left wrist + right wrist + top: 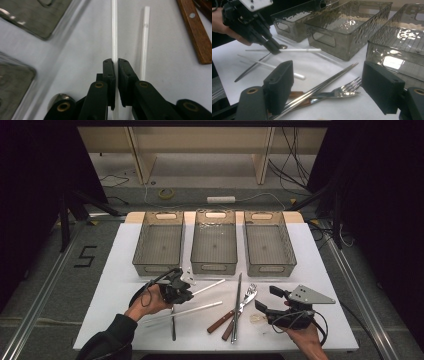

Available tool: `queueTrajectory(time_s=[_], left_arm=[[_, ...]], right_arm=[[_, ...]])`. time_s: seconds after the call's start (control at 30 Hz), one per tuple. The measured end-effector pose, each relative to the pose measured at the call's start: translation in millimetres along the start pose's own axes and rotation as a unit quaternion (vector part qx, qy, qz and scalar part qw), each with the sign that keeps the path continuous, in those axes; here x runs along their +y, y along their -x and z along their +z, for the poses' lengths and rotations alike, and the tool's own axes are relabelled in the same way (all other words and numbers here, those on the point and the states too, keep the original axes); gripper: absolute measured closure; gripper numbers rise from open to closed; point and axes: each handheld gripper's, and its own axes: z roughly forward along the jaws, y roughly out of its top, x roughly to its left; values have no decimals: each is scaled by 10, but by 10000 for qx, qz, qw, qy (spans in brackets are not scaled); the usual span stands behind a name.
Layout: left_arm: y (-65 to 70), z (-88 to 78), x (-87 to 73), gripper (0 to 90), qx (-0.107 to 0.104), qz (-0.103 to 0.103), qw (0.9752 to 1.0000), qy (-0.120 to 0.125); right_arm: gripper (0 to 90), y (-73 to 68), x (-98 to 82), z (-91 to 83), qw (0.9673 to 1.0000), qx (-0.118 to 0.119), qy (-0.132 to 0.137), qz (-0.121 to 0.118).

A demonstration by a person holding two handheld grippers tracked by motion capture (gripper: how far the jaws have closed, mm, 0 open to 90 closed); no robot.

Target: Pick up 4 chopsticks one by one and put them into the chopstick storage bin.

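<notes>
Now white chopstick [114, 30] between left gripper's [116, 63] clamped pads; right gripper [327, 82] wide, empty.

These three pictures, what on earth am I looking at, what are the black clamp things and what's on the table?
A person sits at a white table holding a hand-held gripper in each hand: a two-jawed black clamp with its own camera. The high view looks down from above; the other two views look along each clamp's jaws. On the table stand three clear bins in a row, and nearer the person lie two white chopsticks, a metal spoon, a pair of metal chopsticks, a fork and a wooden-handled knife. The left hand-held gripper is shut on one white chopstick; the other white chopstick lies beside it. The right hand-held gripper is open and holds nothing.
</notes>
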Motion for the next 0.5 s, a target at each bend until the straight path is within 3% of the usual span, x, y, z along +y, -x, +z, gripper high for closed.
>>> queueTrajectory(time_s=[0.27,0.5], left_arm=[[-70,-235,37,847,173,-360,9984,403],[-236,-467,23,846,442,-856,9916,862]], right_arm=[[269,2,0,-5,10000,-6,6,-3],[269,0,1,-5,10000,0,16,-1]])
